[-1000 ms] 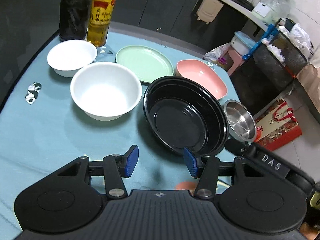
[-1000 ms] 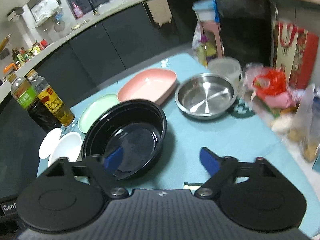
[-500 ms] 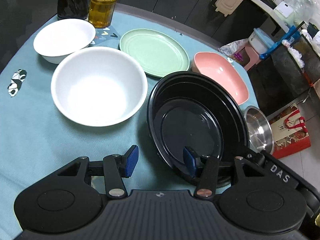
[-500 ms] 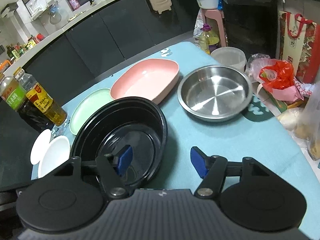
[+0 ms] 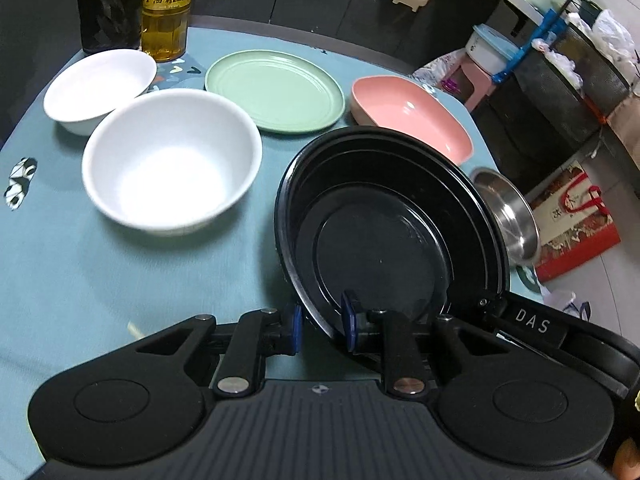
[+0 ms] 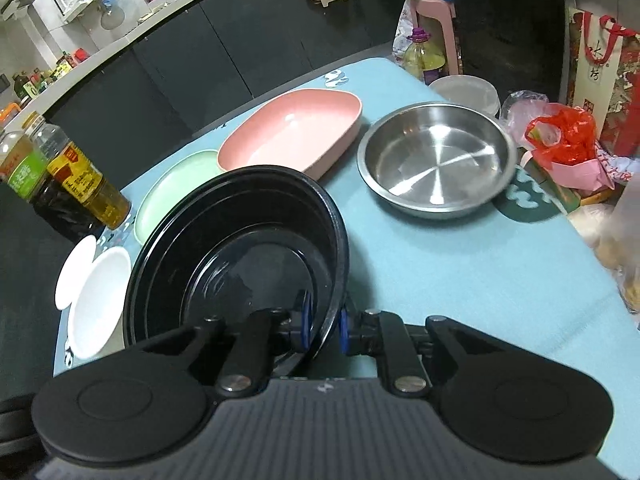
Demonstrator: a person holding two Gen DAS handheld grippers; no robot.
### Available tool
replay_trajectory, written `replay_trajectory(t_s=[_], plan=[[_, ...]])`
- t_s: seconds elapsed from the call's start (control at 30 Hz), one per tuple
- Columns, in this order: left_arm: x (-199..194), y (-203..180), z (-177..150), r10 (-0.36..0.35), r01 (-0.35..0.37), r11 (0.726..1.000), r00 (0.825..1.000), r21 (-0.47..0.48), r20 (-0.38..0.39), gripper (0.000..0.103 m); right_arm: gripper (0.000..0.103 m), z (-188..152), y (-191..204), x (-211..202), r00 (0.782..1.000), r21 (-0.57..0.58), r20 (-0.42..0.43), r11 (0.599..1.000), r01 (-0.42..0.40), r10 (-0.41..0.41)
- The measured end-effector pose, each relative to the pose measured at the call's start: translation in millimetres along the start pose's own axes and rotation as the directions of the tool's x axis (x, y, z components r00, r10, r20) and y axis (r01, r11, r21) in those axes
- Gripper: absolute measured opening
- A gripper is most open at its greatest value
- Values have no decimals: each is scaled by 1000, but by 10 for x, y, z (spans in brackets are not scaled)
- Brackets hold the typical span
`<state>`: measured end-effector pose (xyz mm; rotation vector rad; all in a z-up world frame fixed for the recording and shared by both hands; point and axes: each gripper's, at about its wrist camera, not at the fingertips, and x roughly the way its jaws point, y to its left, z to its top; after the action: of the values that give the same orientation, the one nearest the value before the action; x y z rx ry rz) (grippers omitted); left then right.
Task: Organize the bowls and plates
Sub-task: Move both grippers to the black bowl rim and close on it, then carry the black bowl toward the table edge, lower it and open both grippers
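Observation:
A large black bowl (image 5: 384, 240) sits on the teal tablecloth and is tilted. My left gripper (image 5: 322, 326) is shut on its near rim. My right gripper (image 6: 324, 326) is shut on the rim of the same black bowl (image 6: 240, 248) from the other side. A big white bowl (image 5: 168, 160), a small white bowl (image 5: 96, 88), a green plate (image 5: 276, 90), a pink dish (image 5: 412, 114) and a steel bowl (image 6: 436, 160) stand around it.
Two bottles (image 5: 164, 8) stand at the table's far edge. A red plastic bag (image 6: 564, 140) and a clear container (image 6: 468, 90) lie beside the steel bowl. The table edge drops off past the steel bowl (image 5: 508, 212).
Both grippers have moved in and closed on the black bowl's rim from opposite sides. The bowl now sits tilted.

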<state>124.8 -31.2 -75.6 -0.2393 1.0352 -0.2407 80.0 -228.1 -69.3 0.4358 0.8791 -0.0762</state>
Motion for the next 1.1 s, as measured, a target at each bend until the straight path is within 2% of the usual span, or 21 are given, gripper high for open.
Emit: replay_trajectory(t_s=[0.7, 1.1], plan=[[-654, 197, -642, 23, -24, 1000, 999, 11, 23, 20, 15, -554, 158, -549, 999, -70, -1, 997, -33, 33], [-830, 398, -952, 41, -41, 999, 999, -5, 8, 22, 16, -866, 299, -666, 999, -110, -31, 993, -43, 40]])
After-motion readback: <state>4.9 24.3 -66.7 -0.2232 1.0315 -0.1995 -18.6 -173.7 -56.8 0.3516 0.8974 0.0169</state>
